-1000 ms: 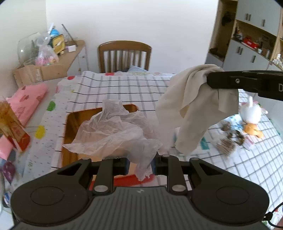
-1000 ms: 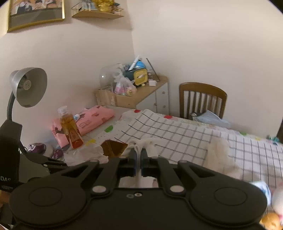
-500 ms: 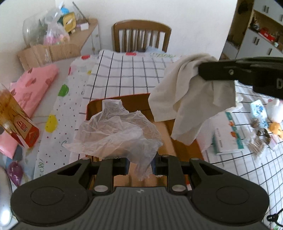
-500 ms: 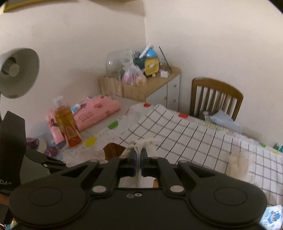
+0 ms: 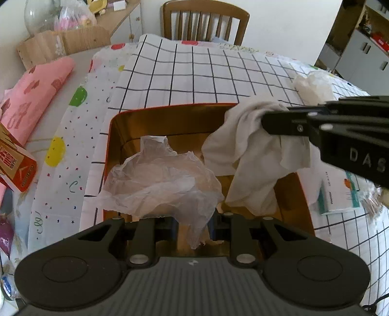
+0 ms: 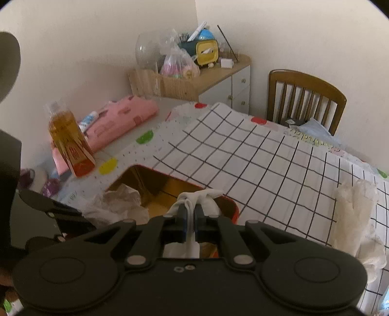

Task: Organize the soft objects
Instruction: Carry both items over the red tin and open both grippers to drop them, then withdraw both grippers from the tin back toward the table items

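My left gripper is shut on a crumpled clear plastic bag and holds it over an open red box with a gold inside. My right gripper is shut on a white cloth, which hangs over the box's right half in the left wrist view. The right gripper's arm reaches in from the right. The plastic bag also shows in the right wrist view, at the box's left. A white fluffy object lies on the checked tablecloth to the right.
An amber bottle and a pink folded cloth lie left of the box. A small white-and-green carton lies right of it. A wooden chair stands at the far edge. A cluttered side cabinet stands at the back left.
Both grippers have come lower and closer over the red box, still holding the plastic bag and the white cloth. The box now fills more of both views.
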Tool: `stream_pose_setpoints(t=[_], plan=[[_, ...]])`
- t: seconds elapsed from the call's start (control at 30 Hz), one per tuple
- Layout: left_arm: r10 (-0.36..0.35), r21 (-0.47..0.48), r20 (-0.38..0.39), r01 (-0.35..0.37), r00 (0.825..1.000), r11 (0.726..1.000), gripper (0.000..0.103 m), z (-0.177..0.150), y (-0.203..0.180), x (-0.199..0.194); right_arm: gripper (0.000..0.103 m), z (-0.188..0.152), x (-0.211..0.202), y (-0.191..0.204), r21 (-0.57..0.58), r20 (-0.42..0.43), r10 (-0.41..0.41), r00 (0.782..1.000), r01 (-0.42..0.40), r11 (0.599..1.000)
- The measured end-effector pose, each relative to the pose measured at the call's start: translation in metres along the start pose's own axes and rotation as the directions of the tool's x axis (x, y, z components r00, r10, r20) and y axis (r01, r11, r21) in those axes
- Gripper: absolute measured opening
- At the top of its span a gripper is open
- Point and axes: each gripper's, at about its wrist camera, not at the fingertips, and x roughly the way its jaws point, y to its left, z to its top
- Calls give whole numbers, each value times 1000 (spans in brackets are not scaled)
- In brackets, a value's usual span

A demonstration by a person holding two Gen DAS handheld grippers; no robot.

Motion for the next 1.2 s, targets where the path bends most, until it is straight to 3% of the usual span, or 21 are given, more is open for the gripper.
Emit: stream_pose_setpoints(t=[0.13, 0.27, 0.33, 0.37, 0.4, 0.43, 0.83, 1.2], plan=[[-3, -17, -15, 3, 1000, 1000, 23, 2, 1, 8, 10, -5, 12, -4, -6, -30, 0, 1000, 0, 1000], [1, -14, -26, -1, 1000, 1000, 31, 2, 0, 13, 16, -9, 21, -6, -6, -66, 19, 998, -19, 1000], [-2, -20, -32, 1, 999, 1000, 44, 2, 0, 15, 18, -11, 24, -6, -17, -82, 34, 996, -36, 999], [-6, -22, -28, 5, 1000, 1000, 58, 2, 1, 16, 18, -13, 25, -5, -20, -90, 36, 995, -38, 999], [-21, -18, -19, 21, 1000, 1000, 67, 2, 0, 15, 19, -13, 26, -6, -19, -95, 39, 995, -41, 999], [-23, -14, -14, 23, 1000, 1000, 69, 2, -1, 14, 22, -14, 27, -6, -12, -102, 47, 994, -48, 999], [2, 10, 33, -3, 999, 1000, 74, -4, -6, -2, 47, -11, 7, -9, 9, -82, 85, 993, -85, 996], [-13, 21, 112, 10, 994, 1000, 75, -9, -11, -38, 56, -13, -37, -15, 49, -19, 84, 996, -83, 995]])
